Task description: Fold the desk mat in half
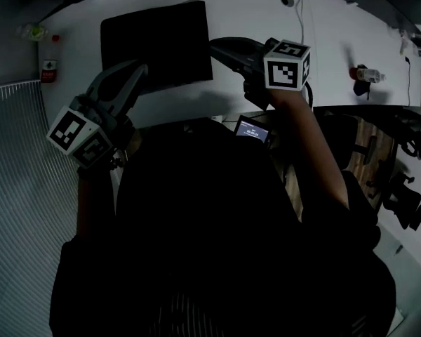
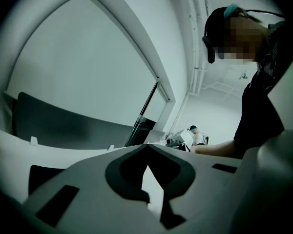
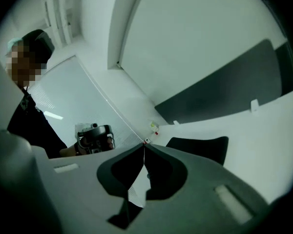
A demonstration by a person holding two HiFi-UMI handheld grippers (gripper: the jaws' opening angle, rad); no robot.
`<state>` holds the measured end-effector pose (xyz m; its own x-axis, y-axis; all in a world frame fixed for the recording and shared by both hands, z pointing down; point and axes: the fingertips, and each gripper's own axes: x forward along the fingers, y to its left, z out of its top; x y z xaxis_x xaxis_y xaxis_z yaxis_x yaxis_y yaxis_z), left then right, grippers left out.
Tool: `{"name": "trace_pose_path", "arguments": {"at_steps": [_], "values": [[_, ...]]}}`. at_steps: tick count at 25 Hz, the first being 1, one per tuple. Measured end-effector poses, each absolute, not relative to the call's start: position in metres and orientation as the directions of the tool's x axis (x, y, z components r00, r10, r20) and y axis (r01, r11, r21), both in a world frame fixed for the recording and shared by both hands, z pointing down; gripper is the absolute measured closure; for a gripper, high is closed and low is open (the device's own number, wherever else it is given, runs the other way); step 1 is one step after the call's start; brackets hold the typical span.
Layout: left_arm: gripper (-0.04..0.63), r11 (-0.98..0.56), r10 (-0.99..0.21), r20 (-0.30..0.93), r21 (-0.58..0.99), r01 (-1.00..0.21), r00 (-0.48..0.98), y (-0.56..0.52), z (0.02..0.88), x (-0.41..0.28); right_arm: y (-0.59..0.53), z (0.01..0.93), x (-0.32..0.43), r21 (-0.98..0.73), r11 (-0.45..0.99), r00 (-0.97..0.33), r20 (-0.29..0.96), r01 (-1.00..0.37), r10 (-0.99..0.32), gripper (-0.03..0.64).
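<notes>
The black rectangular desk mat (image 1: 158,44) lies at 11 o'clock on the white bench (image 1: 266,12), apparently already folded, and the left gripper (image 1: 139,67) and right gripper (image 1: 213,43) hold their jaws clenched on nothing, so the next move likely calls only for checking edge alignment.

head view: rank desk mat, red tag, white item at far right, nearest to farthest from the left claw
1. desk mat, just ahead of the left claw
2. red tag, off to its left
3. white item, far right, clearly farthest

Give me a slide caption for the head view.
Left gripper and right gripper, both shut and empty, hover over the white table near the black desk mat.
</notes>
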<state>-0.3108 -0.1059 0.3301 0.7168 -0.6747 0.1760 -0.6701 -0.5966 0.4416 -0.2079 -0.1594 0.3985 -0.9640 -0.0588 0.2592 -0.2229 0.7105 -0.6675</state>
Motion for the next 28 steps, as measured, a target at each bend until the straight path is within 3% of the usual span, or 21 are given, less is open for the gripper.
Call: {"name": "trace_pose_path", "arguments": {"at_steps": [8,14,28], "values": [[0.589,-0.692,-0.607,0.146,0.386,-0.61,0.781,-0.098,0.302,-0.188,-0.119,0.343,-0.104,-0.42,0.856,-0.943,0.263,-0.301,-0.202,0.615],[0.589,-0.738,-0.569,0.14,0.348,-0.578,0.81,-0.086,0.293,-0.122,-0.101,0.324,-0.054,-0.382,0.875,-0.951,0.198,-0.297,-0.236,0.615],[0.589,-0.738,-0.594,0.144,0.294,-0.607,0.792,-0.085,0.287,-0.082,-0.1,0.307,-0.016,-0.358,0.901,-0.968,0.127,-0.246,-0.215,0.615]]}}
